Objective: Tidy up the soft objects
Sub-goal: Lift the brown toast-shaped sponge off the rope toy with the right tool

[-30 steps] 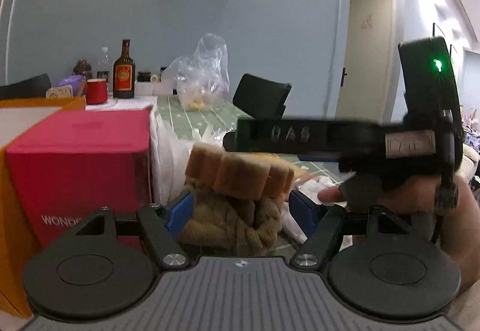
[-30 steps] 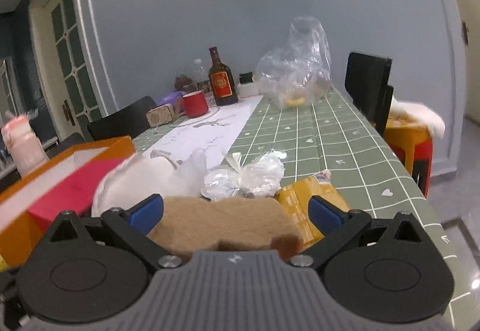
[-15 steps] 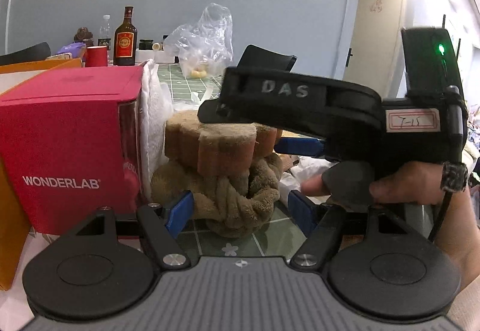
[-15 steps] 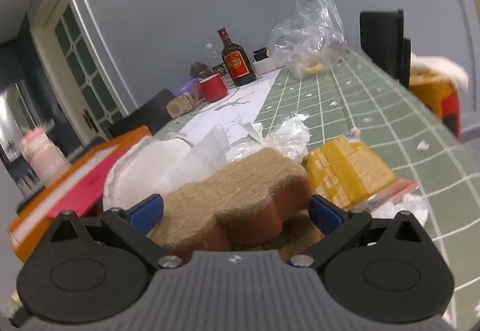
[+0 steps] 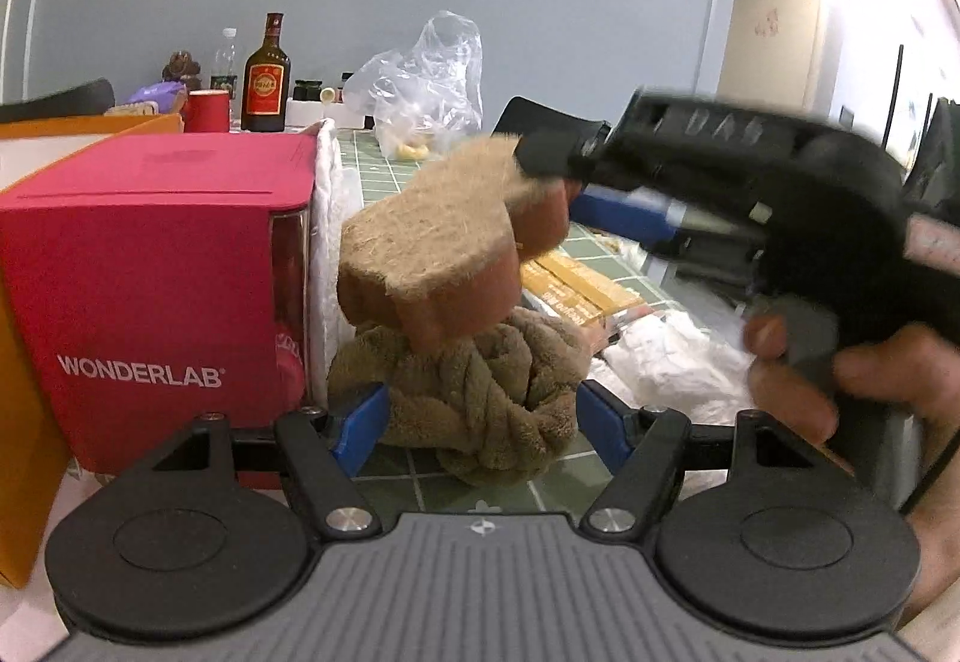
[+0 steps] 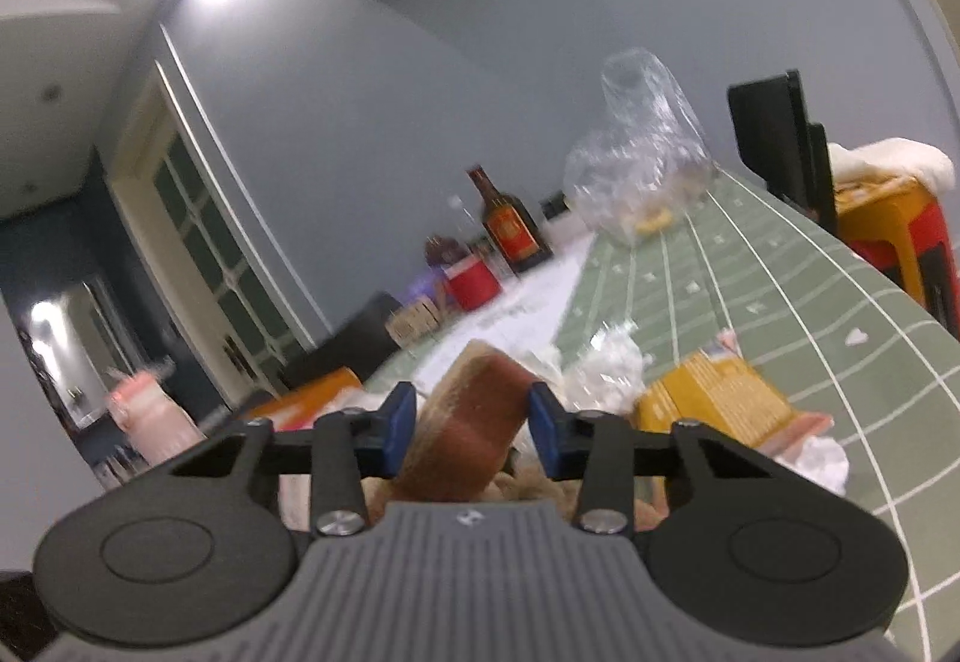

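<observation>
Gripping the brown sponge (image 6: 465,422) by its narrow end, my right gripper (image 6: 471,425) is clamping it between the blue pads, lifted and tilted just above the knotted towel (image 5: 480,392). My left gripper (image 5: 480,422) is sitting spread wide around that towel, squeezing nothing. I am judging this the lift-off step; next I am needing a clear spot to set it down. Its long axis is running away from my right gripper, toward the red box (image 5: 150,272).

right gripper (image 5: 576,188) pinches a brown sponge (image 5: 438,254) above the knotted towel (image 5: 474,392), beside a red box (image 5: 156,266).
</observation>
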The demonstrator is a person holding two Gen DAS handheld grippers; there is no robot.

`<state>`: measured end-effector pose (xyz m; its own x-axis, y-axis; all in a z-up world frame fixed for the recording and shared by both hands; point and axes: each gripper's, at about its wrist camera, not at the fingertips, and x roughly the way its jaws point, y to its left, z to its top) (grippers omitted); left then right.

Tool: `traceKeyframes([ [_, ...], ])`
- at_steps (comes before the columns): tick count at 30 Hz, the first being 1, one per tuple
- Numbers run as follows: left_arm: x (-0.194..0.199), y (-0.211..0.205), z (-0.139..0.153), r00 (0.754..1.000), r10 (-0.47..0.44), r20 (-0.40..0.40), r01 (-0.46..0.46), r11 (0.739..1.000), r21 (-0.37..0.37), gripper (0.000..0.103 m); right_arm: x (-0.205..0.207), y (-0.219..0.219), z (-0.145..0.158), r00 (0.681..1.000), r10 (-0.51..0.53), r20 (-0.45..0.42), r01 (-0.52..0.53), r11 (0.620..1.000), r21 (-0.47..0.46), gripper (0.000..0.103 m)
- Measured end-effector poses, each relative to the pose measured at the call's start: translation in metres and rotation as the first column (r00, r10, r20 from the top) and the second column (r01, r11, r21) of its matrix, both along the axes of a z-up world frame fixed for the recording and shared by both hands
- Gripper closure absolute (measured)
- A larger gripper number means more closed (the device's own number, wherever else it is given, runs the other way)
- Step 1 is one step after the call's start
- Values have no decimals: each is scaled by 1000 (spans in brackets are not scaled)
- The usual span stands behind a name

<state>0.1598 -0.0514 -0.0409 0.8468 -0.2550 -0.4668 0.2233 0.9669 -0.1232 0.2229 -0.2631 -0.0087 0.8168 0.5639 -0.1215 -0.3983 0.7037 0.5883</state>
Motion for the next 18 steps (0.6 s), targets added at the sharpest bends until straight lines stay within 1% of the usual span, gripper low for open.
traceKeyframes([
  [1,0,-1,0,1000,1,2,-1,1000,7,19,-1,0,2,1000,7,12,-7,1000,-4,67],
  [2,0,-1,0,1000,0,2,0,1000,11,19,-3,1,5,1000,6,26,-5,1000,-28,67],
  [5,-1,-2,0,1000,-1,3,1,1000,21,19,-11,11,11,996,9,89,2,993,-121,67],
  [7,-1,-2,-1,1000,-1,1,0,1000,29,19,-13,15,13,993,20,118,-2,988,-153,67],
  [8,-1,-2,-1,1000,0,-1,0,999,32,19,-14,15,13,992,25,120,-6,988,-157,65],
  [9,-1,-2,-2,1000,3,-3,-3,999,35,19,-12,13,12,993,32,109,-15,989,-147,63],
  [11,0,-3,-2,1000,5,-6,-5,999,33,19,-8,6,8,996,50,77,-42,994,-98,59],
  [13,1,-3,-3,1000,7,-14,-7,1000,29,19,-1,3,3,994,98,40,-96,994,-53,59],
  [14,1,-3,-3,1000,7,-19,-6,1000,27,19,1,5,2,994,107,26,-105,993,-50,59],
  [16,2,-1,-3,1000,7,-26,-7,1000,15,19,5,13,0,996,94,3,-94,991,-90,59],
  [18,3,2,-4,999,8,-38,-8,1000,-2,19,7,23,-3,997,72,3,-71,987,-143,58],
])
